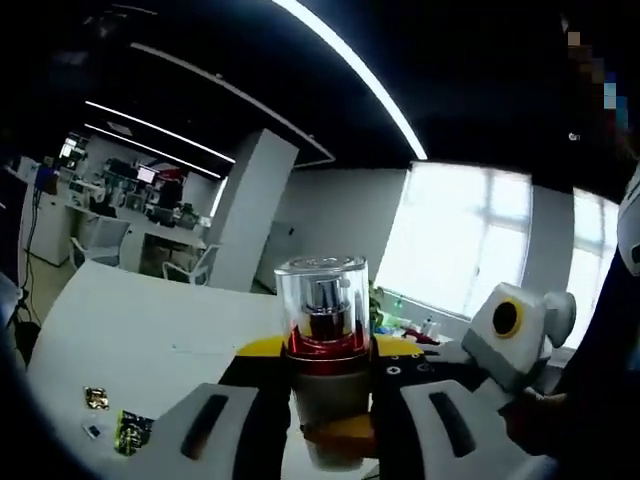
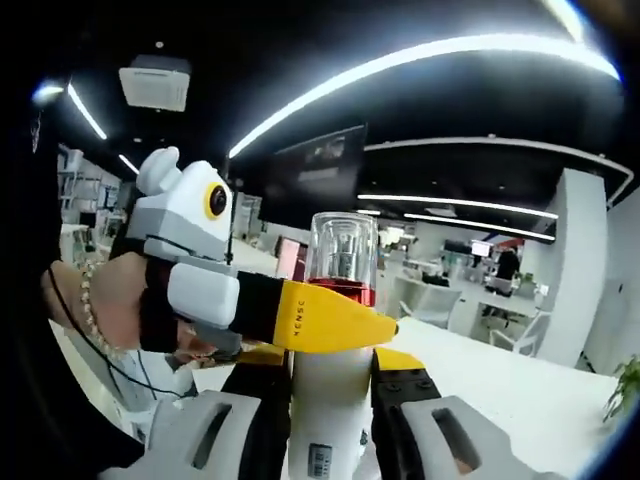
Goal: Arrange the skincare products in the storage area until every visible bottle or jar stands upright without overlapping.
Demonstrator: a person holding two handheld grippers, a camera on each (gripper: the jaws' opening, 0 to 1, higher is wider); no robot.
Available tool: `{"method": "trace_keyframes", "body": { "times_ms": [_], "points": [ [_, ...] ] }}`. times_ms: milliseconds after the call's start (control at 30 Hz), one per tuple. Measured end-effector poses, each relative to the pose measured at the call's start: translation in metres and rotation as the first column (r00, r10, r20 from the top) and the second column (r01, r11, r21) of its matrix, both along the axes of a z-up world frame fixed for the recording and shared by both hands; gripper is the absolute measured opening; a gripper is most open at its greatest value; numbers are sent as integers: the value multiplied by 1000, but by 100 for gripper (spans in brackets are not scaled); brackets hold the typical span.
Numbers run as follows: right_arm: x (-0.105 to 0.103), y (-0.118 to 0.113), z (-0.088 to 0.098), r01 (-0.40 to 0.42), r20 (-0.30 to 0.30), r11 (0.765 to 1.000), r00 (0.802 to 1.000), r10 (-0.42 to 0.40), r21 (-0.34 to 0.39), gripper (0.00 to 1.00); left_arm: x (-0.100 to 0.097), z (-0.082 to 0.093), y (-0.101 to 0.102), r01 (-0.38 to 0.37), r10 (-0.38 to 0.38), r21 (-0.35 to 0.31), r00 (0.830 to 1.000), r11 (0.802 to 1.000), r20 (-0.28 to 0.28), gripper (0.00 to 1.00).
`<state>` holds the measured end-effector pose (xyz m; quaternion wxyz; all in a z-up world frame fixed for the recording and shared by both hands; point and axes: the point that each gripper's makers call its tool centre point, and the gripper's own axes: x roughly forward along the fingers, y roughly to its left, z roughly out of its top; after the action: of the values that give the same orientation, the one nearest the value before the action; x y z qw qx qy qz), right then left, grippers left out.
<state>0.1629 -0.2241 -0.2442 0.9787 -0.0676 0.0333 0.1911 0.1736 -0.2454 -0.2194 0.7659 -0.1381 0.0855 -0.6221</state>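
Note:
A skincare pump bottle point(image 1: 322, 300) with a clear cap, a red collar and a white body is held up in the air, upright in both views. My left gripper point(image 1: 325, 405) is shut on its white body from below. My right gripper point(image 1: 415, 365) comes in from the right and closes on the same bottle. In the right gripper view the bottle point(image 2: 340, 255) stands between the jaws of my right gripper point(image 2: 325, 400). The left gripper point(image 2: 300, 320) reaches in from the left, with one yellow jaw lying across the bottle below the red collar.
A long white table point(image 1: 130, 320) lies below, with small packets point(image 1: 125, 430) near its left end. A person's hand point(image 2: 100, 310) with a bead bracelet holds the left gripper. Office desks, chairs and a white column point(image 1: 250, 210) stand far behind.

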Motion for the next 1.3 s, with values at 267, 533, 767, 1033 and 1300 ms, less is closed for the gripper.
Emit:
{"method": "trace_keyframes", "body": {
  "times_ms": [267,533,767,1033,1300],
  "points": [
    [-18,9,18,-255,-11,941,964,264,220,25,-25,12,3,268,-268,-1,963,963,8,29],
    [-49,28,36,-539,0,764,817,576,355,35,-71,37,5,549,-548,-63,836,834,24,29],
    [-66,40,53,-605,25,723,772,635,334,24,-90,59,8,664,-667,-130,745,736,28,29],
    [-49,31,55,-449,11,827,880,474,339,20,-88,71,2,682,-680,-169,729,711,81,27],
    [-24,-1,50,-216,15,964,976,216,153,20,-50,68,-12,490,-494,-200,869,848,32,37]
  ]
}}
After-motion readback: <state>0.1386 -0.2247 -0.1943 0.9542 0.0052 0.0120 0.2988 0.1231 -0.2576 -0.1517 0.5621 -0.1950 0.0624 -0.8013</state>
